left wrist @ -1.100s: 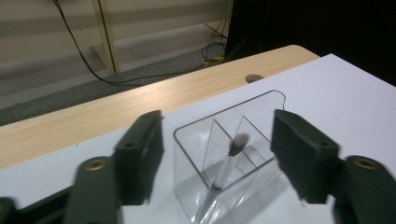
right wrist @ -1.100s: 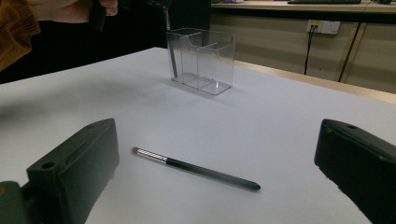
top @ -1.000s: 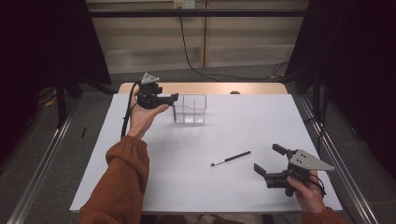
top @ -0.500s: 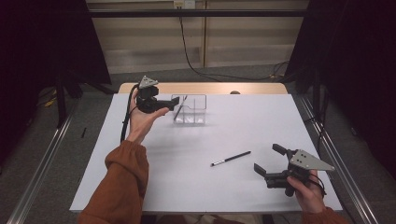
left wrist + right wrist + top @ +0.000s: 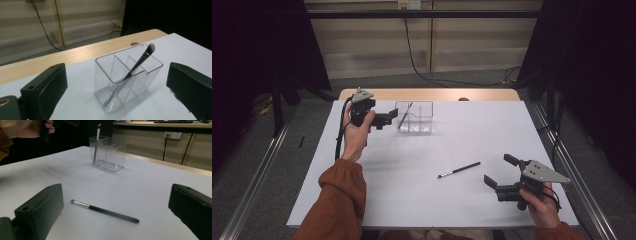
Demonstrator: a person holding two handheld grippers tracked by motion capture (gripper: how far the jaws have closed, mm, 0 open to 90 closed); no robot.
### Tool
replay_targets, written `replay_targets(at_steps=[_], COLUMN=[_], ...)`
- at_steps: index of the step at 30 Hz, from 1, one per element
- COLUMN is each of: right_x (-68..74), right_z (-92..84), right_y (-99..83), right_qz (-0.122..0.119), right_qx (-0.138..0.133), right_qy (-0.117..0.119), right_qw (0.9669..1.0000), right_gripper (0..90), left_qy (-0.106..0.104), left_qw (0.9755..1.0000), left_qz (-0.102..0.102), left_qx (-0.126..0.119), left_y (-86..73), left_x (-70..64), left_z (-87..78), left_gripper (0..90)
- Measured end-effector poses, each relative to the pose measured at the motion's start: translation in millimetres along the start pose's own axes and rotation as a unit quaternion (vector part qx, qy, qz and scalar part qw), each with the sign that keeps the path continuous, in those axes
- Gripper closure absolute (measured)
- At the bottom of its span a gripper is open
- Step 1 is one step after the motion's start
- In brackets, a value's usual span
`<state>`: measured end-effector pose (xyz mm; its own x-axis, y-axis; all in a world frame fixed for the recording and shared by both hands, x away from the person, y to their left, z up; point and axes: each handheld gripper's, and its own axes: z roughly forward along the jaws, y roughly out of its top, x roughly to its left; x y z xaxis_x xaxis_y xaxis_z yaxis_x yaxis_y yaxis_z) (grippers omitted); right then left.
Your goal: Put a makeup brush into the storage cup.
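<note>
At the far left of the table, the left gripper (image 5: 388, 119) hangs just beside the clear organizer (image 5: 414, 117); its jaws have just been opening and now stand wide with nothing between them. The first brush (image 5: 130, 73) leans in the organizer's left end compartment, handle down at the floor of the box, bristle head up and tilted over the rim. So one brush looks delivered and let go, and the step in hand is the retreat from the box.

Toward the right, near the front of the white sheet (image 5: 377, 200), the second brush (image 5: 458, 170) lies flat. Its long axis runs diagonally: the pale bristle tip points near-left, the dark handle end far-right.

At the near right, the right gripper (image 5: 498, 172) waits just beside it, jaws spread and empty, facing the brush. The next move probably calls for this gripper to come over the handle, turned so the jaws close across the diagonal shaft, then lift it toward the organizer.
</note>
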<state>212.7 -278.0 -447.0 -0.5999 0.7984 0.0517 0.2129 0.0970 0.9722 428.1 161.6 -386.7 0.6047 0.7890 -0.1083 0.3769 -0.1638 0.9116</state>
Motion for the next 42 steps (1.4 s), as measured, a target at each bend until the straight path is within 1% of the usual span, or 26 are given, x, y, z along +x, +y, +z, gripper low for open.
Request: replay_targets(at_steps=[2,4,6,7,8,10,11,13,14,17,18,19,21,23,25,27,31,33,35,37,39,42], right_x=[-0.1,-0.2,0.1,0.2,0.5,0.8,0.9,1.0,1.0,1.0,1.0,1.0,1.3,1.4,1.2,1.2,1.5,1.6,1.6,1.8,1.8,1.5], right_z=[0.1,0.2,0.3,0.3,0.3,0.4,0.5,0.6,0.6,0.8,0.8,0.8,0.8,0.9,1.0,1.0,0.9,0.9,1.0,1.1,1.3,1.6], right_y=[0.0,0.0,0.1,0.1,0.1,0.1,0.0,0.1,0.1,0.1,0.2,0.2,0.2,0.1,0.1,0.1,0.2,0.3,0.3,0.3,0.2,0.3], right_qz=[0.000,0.000,0.000,0.000,0.000,-0.001,-0.001,-0.002,-0.002,-0.001,-0.001,-0.002,-0.002,-0.003,-0.003,-0.002,-0.003,-0.003,-0.004,-0.004,-0.004,-0.004], right_qx=[-0.001,0.000,-0.001,0.000,0.000,0.000,0.000,0.000,0.000,0.001,0.000,0.000,0.001,0.001,0.001,0.001,0.001,0.000,0.000,0.000,0.000,0.001], right_qy=[-0.001,-0.001,-0.001,-0.001,-0.001,-0.001,-0.001,0.000,0.000,0.000,0.000,0.000,0.002,0.002,0.002,0.002,0.002,0.002,0.002,0.002,0.003,0.003], right_qw=[1.0000,1.0000,1.0000,1.0000,1.0000,1.0000,1.0000,1.0000,1.0000,1.0000,1.0000,1.0000,1.0000,1.0000,1.0000,1.0000,1.0000,1.0000,1.0000,1.0000,1.0000,1.0000], right_gripper=[0.0,0.0,0.0,0.0,0.0,0.0,0.0,0.0,0.0,0.0,0.0,0.0,0.0,0.0,0.0,0.0,0.0,0.0,0.0,0.0,0.0,0.0], left_qy=[-0.003,-0.001,-0.003,0.000,0.002,-0.003,0.000,-0.002,-0.004,-0.010,-0.009,-0.009,-0.011,-0.015,-0.021,-0.018,-0.028,-0.024,-0.022,-0.020,-0.017,-0.017], left_qw=[0.9999,0.9998,0.9995,0.9994,0.9993,0.9992,0.9992,0.9990,0.9989,0.9987,0.9987,0.9987,0.9987,0.9987,0.9986,0.9985,0.9983,0.9987,0.9987,0.9986,0.9983,0.9979], left_qz=[0.009,0.014,0.024,0.029,0.028,0.024,0.024,0.022,0.026,0.027,0.029,0.027,0.029,0.028,0.033,0.031,0.027,0.020,0.019,0.018,0.026,0.022], left_qx=[-0.007,-0.013,-0.019,-0.021,-0.025,-0.032,-0.033,-0.038,-0.038,-0.042,-0.041,-0.043,-0.042,-0.039,-0.036,-0.041,-0.044,-0.041,-0.042,-0.044,-0.050,-0.059], left_y=[-1.8,-2.2,-2.4,-2.9,-3.5,-4.9,-5.5,-7.3,-7.6,-9.0,-9.4,-10.1,-11.5,-14.0,-16.4,-18.4,-24.5,-28.1,-32.5,-36.8,-40.4,-44.9], left_x=[-2.1,-5.3,-7.4,-8.8,-9.5,-9.4,-9.7,-10.0,-10.1,-10.4,-10.1,-10.6,-11.3,-13.6,-15.9,-18.2,-20.9,-20.3,-19.5,-20.0,-19.8,-20.0], left_z=[-2.9,-5.4,-9.7,-12.7,-14.4,-18.3,-20.0,-23.6,-24.7,-29.4,-31.3,-32.9,-36.8,-40.3,-43.1,-45.7,-52.9,-55.3,-58.4,-62.4,-66.6,-72.1], left_gripper=[3.2,3.3,3.6,3.8,3.8,3.8,3.8,3.8,3.6,3.1,3.0,2.9,2.6,2.6,2.8,3.1,3.1,3.1,3.0,3.0,2.9,2.9])
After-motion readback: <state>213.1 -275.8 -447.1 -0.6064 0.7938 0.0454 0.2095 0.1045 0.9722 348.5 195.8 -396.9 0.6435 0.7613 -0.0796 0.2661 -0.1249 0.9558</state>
